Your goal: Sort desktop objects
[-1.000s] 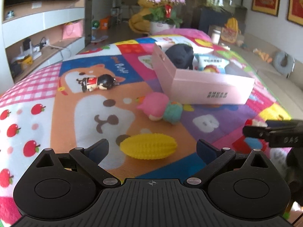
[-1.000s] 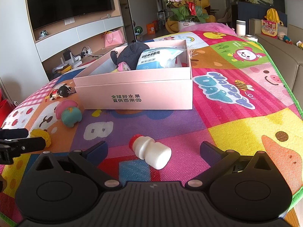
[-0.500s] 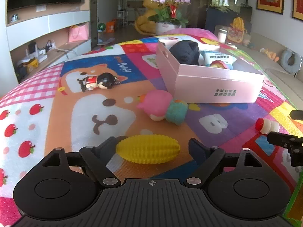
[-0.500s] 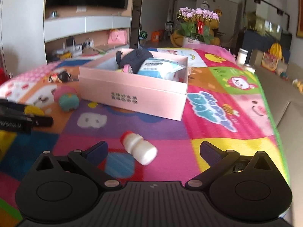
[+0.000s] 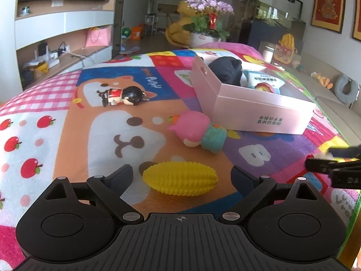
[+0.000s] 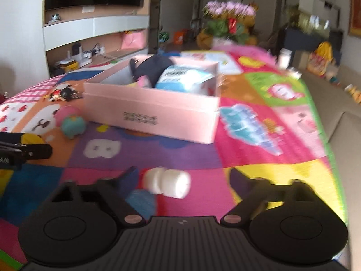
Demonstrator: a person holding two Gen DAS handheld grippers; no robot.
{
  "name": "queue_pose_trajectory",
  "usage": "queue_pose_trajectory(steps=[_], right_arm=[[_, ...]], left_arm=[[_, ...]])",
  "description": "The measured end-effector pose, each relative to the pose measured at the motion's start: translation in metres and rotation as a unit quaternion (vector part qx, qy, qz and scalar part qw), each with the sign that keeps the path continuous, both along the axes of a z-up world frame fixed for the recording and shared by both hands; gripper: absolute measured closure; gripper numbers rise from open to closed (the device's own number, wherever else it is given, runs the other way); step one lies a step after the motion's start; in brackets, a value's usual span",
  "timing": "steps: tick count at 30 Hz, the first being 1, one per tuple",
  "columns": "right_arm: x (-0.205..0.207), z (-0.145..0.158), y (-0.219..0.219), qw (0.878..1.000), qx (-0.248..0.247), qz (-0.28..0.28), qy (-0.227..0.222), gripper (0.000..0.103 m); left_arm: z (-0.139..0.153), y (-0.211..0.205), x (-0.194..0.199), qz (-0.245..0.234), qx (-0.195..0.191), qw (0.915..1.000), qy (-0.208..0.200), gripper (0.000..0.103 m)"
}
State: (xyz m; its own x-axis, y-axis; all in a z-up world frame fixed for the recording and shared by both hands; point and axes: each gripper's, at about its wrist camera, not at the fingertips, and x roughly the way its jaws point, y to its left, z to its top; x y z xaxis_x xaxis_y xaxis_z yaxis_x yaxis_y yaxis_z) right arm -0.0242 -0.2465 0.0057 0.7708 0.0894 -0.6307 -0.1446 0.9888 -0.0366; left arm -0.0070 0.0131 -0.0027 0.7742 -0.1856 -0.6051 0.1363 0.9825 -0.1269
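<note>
A yellow spiky corn toy [image 5: 180, 178] lies on the colourful play mat between the fingers of my left gripper [image 5: 182, 177]. Its jaws are opening and there are gaps on both sides of the toy. In the blurred right wrist view, a small white bottle [image 6: 167, 181] lies on its side between the fingers of my right gripper [image 6: 183, 179]. These jaws are closing, the left finger is close to the bottle's cap end and the right finger stands well off. Farther back stands the open pink box [image 5: 259, 110] [image 6: 153, 110], holding a black plush and a blue-white packet.
A pink and teal doll [image 5: 198, 133] [image 6: 70, 122] lies in front of the box's left corner. A black-haired figurine [image 5: 121, 96] lies farther left. Each gripper's fingers poke into the other's view at the side. A flower pot [image 5: 205, 38] stands at the mat's far end.
My right gripper's jaws have narrowed around the white bottle, and its view has rolled and blurred. My left gripper's jaws pinched in towards the corn toy, then spread again.
</note>
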Motion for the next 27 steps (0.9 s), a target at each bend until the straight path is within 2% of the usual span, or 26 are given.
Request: queue_pose_trajectory(steps=[1,2,4,5,12,13,14,16,17,23,27], right_arm=[[0.004,-0.002,0.003,1.0,0.007,0.006,0.014,0.037],[0.007,-0.004,0.006,1.0,0.007,0.01,0.026,0.047],[0.003,-0.004,0.011,1.0,0.002,0.01,0.021,0.057],[0.001,-0.003,0.012,1.0,0.003,0.013,0.023,0.058],[-0.018,0.009,0.013,0.999,0.016,0.029,0.023,0.058],[-0.021,0.01,0.014,0.999,0.018,0.034,0.024,0.058],[-0.023,0.011,0.015,0.999,0.019,0.038,0.024,0.058],[-0.028,0.013,0.017,0.998,0.021,0.049,0.024,0.058],[-0.03,0.015,0.018,0.998,0.022,0.055,0.022,0.058],[-0.045,0.026,0.016,0.997,0.011,0.077,0.005,0.058],[-0.05,0.049,0.006,0.996,0.006,0.079,-0.028,0.058]], left_arm=[[0.0,0.001,0.0,0.003,-0.001,1.0,-0.001,0.006],[0.0,0.001,-0.001,0.006,-0.002,1.0,-0.002,0.005],[0.001,0.002,-0.002,0.011,0.0,0.9999,-0.004,0.005],[0.001,0.0,-0.003,0.012,0.003,0.9999,-0.004,0.005],[0.002,-0.009,-0.008,0.01,0.024,0.9996,-0.004,0.006],[0.002,-0.01,-0.008,0.011,0.029,0.9995,-0.004,0.011],[0.002,-0.01,-0.008,0.011,0.032,0.9994,-0.002,0.02],[0.001,-0.011,-0.008,0.013,0.038,0.9992,0.0,0.025],[0.001,-0.011,-0.009,0.012,0.039,0.9992,-0.001,0.03],[0.011,-0.018,-0.023,-0.029,0.047,0.9984,-0.01,0.031],[0.042,-0.028,-0.026,-0.063,0.041,0.9957,-0.053,0.031]])
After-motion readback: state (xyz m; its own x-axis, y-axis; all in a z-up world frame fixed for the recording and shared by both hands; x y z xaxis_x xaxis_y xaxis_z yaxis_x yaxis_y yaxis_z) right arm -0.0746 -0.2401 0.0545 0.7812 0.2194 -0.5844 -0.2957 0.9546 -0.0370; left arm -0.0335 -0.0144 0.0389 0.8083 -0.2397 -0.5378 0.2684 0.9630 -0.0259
